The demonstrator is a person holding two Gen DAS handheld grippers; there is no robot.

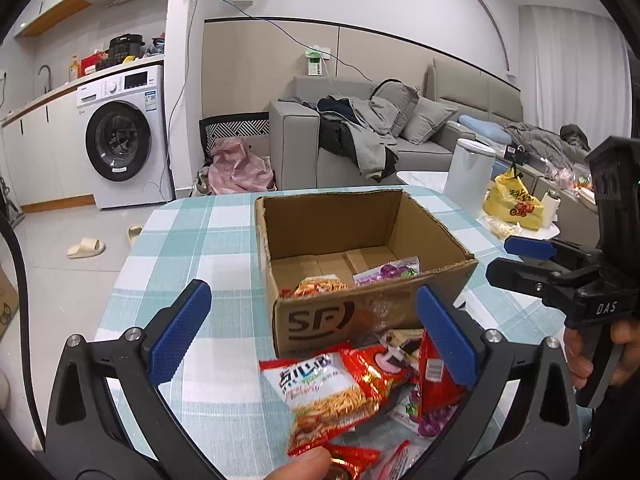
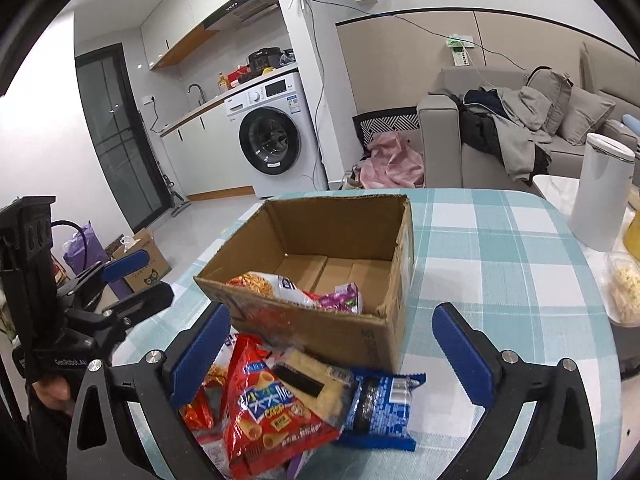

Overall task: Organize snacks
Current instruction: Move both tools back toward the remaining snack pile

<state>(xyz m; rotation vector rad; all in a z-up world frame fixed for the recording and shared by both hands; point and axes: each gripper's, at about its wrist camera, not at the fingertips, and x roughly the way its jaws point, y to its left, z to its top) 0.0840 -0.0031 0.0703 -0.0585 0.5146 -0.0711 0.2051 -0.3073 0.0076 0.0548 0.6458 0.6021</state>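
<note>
An open cardboard box (image 1: 316, 320) (image 2: 360, 344) stands on the checked table and holds a noodle-snack packet (image 1: 320, 285) (image 2: 260, 282) and a purple packet (image 1: 390, 270) (image 2: 340, 298). A pile of snack packets lies in front of it: a red and white noodle packet (image 1: 320, 392), a red crisp bag (image 2: 272, 408), a pale wafer pack (image 2: 316, 380) and a blue biscuit pack (image 2: 380, 408). My left gripper (image 1: 312, 336) is open above the pile. My right gripper (image 2: 332, 352) is open above the pile and also shows in the left wrist view (image 1: 516, 260).
The table (image 1: 192, 240) (image 2: 500, 248) has a blue-white checked cloth. A white canister (image 2: 600, 192), a yellow bag (image 1: 514, 202) and a food tub (image 2: 624, 288) stand at the right. A sofa, a washing machine and slippers lie beyond.
</note>
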